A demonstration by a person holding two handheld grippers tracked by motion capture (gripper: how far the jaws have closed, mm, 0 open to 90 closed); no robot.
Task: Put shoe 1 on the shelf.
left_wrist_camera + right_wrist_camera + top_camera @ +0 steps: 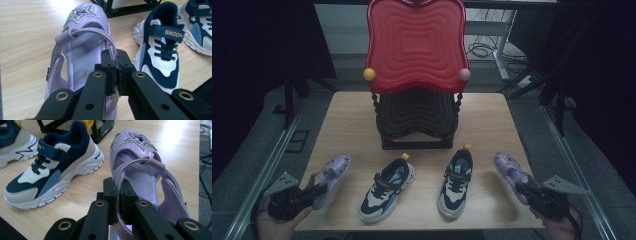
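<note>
Two purple sandals with glitter stars lie at the table's front corners. My left gripper (319, 190) is shut on the side wall of the left purple sandal (332, 172), whose strap and star show close up (82, 37) beyond the gripper (116, 72). My right gripper (522, 187) is shut on the side wall of the right purple sandal (509, 167); the sandal (142, 162) fills the view past the gripper (118, 197). Between them lie two navy and white sneakers (388, 187) (456, 182).
A two-tier rack with a red wavy top shelf (416, 40) and a black lower shelf (417, 117) stands at the table's middle back. A sneaker (161, 47) lies close to the left sandal, another sneaker (50, 167) close to the right one. Table edges (522, 140) drop to the floor.
</note>
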